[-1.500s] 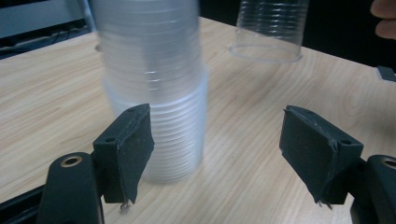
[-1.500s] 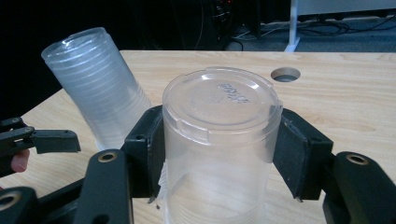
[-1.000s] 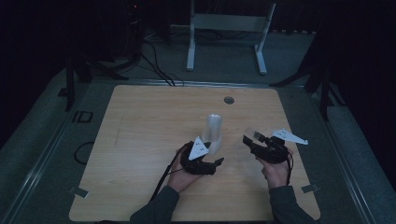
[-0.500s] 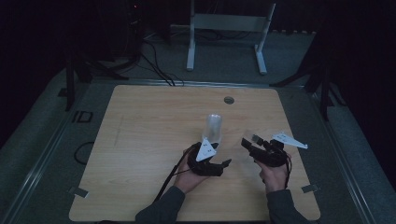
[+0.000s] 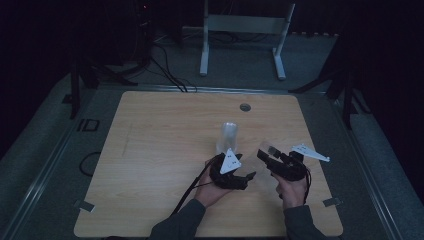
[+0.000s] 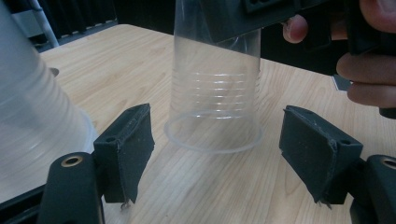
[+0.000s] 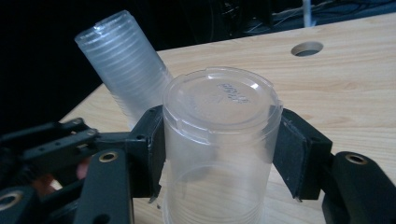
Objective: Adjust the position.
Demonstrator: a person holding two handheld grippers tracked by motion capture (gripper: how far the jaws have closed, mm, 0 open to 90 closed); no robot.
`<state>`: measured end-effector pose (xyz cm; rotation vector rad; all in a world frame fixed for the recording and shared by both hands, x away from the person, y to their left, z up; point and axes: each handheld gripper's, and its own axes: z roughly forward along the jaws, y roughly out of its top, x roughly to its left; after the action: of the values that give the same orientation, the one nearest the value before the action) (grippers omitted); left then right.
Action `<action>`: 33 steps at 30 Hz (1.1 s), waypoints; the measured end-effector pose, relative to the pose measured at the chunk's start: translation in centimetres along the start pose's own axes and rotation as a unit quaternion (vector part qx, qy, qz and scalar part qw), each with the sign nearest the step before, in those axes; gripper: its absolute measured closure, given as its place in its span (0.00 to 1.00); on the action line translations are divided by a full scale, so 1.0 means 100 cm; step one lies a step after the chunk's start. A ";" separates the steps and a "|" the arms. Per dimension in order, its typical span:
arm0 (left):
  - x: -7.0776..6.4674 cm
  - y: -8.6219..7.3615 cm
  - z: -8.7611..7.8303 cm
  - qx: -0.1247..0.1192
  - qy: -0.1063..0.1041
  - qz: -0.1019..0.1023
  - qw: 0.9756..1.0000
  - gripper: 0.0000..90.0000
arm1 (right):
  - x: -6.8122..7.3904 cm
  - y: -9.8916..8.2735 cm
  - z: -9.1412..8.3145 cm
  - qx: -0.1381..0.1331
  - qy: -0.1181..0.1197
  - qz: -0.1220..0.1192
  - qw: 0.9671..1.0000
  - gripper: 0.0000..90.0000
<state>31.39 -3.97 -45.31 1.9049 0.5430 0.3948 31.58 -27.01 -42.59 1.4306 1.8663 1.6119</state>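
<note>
Right gripper (image 7: pixel 219 154) is clamping an upside-down clear plastic cup (image 7: pixel 219 140) on the wooden table (image 5: pixel 150 150); left gripper (image 6: pixel 215 163) – jaws apart, gripping nothing – is facing that cup (image 6: pixel 215 93); beside it, a cup stack (image 7: pixel 123 70) is leaning.

cut off: stack of clear ribbed plastic cups (image 6: pixel 32 107), left edge
hidden: single clear upturned plastic cup (image 6: pixel 217 88) top, behind right hand-held gripper (image 6: pixel 280 9)

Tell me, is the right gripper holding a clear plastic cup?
Yes: the right gripper has its pads pressed on both sides of an upside-down clear cup.
</note>
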 end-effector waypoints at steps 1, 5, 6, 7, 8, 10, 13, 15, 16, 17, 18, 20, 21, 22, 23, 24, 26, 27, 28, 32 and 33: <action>-0.001 0.000 0.001 -0.001 0.001 0.000 1.000 0.28 | -0.001 0.000 0.000 -0.001 0.002 0.006 1.000 0.45; -0.003 0.000 0.005 -0.003 -0.001 -0.004 1.000 0.26 | -0.003 -0.001 -0.001 -0.003 0.012 0.019 1.000 0.45; -0.003 0.001 0.006 -0.002 -0.002 -0.004 1.000 0.26 | -0.003 -0.001 -0.001 -0.004 0.012 0.021 1.000 0.45; -0.004 0.001 0.007 -0.003 -0.002 -0.005 1.000 0.26 | -0.004 -0.001 -0.002 -0.005 0.014 0.025 1.000 0.45; -0.004 0.001 0.008 -0.003 -0.001 -0.004 1.000 0.26 | -0.004 -0.001 -0.002 -0.005 0.016 0.027 0.999 0.45; -0.005 0.002 0.010 -0.003 -0.001 -0.004 1.000 0.25 | -0.005 -0.001 -0.002 -0.005 0.017 0.030 0.999 0.45; -0.006 0.003 0.013 -0.006 0.002 -0.003 1.000 0.24 | -0.004 -0.001 -0.001 -0.002 0.020 0.030 0.999 0.45; -0.006 0.003 0.015 -0.008 0.007 -0.005 1.000 0.24 | -0.004 -0.001 0.000 -0.003 0.022 0.030 0.999 0.45; -0.005 0.004 0.016 -0.009 0.008 -0.007 1.000 0.23 | -0.004 -0.001 0.000 -0.003 0.024 0.032 0.999 0.45; -0.005 0.004 0.017 -0.012 0.009 -0.009 1.000 0.23 | -0.004 -0.001 0.000 -0.003 0.025 0.033 0.999 0.45; -0.005 0.004 0.018 -0.014 0.011 -0.010 1.000 0.23 | -0.004 -0.001 0.000 -0.004 0.028 0.036 0.999 0.45; -0.004 0.004 0.019 -0.016 0.011 -0.014 1.000 0.23 | -0.004 -0.002 0.000 -0.004 0.033 0.044 0.998 0.45; -0.004 0.005 0.020 -0.016 0.012 -0.013 1.000 0.23 | -0.005 -0.002 0.000 -0.005 0.034 0.047 0.998 0.45; -0.004 0.005 0.020 -0.016 0.013 -0.013 1.000 0.23 | -0.006 -0.002 0.000 -0.007 0.036 0.050 0.998 0.45; -0.004 0.005 0.021 -0.016 0.012 -0.014 1.000 0.23 | -0.006 -0.002 0.000 -0.008 0.039 0.057 0.998 0.45; -0.004 0.005 0.022 -0.016 0.012 -0.015 1.000 0.23 | -0.007 -0.003 0.000 -0.009 0.041 0.061 0.997 0.45; -0.004 0.004 0.023 -0.016 0.011 -0.015 1.000 0.23 | -0.008 -0.003 0.000 -0.010 0.046 0.070 0.996 0.45; -0.004 0.004 0.024 -0.015 0.011 -0.014 1.000 0.23 | -0.009 -0.003 0.000 -0.011 0.048 0.075 0.996 0.45; -0.004 0.004 0.025 -0.016 0.014 -0.014 1.000 0.23 | -0.009 -0.003 0.000 -0.012 0.051 0.080 0.995 0.45; -0.004 0.005 0.026 -0.022 0.015 -0.014 1.000 0.23 | -0.011 -0.003 0.000 -0.013 0.059 0.089 0.994 0.46; -0.004 0.005 0.026 -0.024 0.015 -0.015 0.999 0.23 | -0.011 -0.003 0.001 -0.013 0.060 0.091 0.994 0.46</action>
<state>32.44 -6.36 -45.79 1.8449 0.5769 0.4135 31.97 -27.81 -43.29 1.5638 1.8171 1.8368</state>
